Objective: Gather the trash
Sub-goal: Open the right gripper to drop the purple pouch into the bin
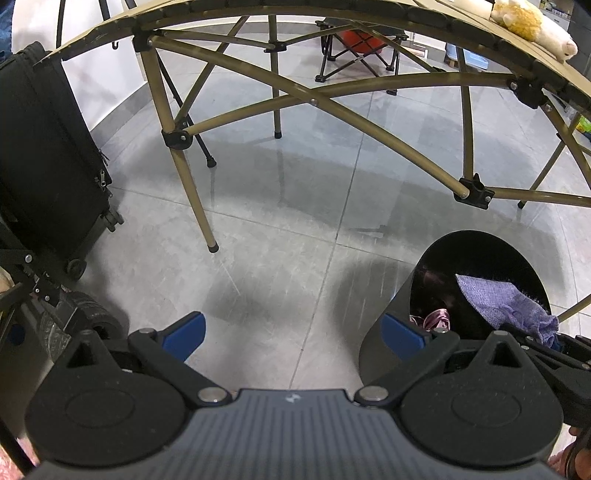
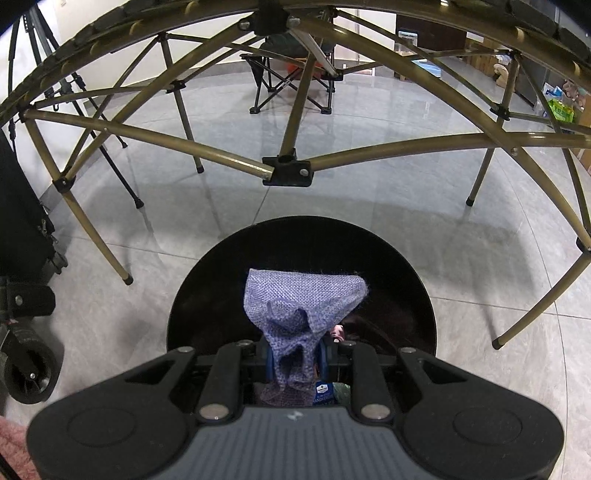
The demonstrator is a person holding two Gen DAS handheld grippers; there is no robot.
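A purple mesh pouch (image 2: 299, 314) hangs over the mouth of a round black bin (image 2: 207, 273), pinched between the blue pads of my right gripper (image 2: 295, 360), which is shut on it. The left wrist view shows the same pouch (image 1: 506, 301) above the bin (image 1: 388, 332) at the right, with something pink (image 1: 437, 318) lying inside the bin. My left gripper (image 1: 293, 334) is open over bare floor just left of the bin, with nothing between its blue fingertips (image 1: 186, 332).
A folding table frame with tan legs (image 1: 192, 199) stands over the floor ahead of the bin. A black suitcase (image 1: 48, 155) is at the left. A plush toy (image 1: 532, 26) lies on the tabletop. A folding camp chair (image 2: 291, 81) stands further back.
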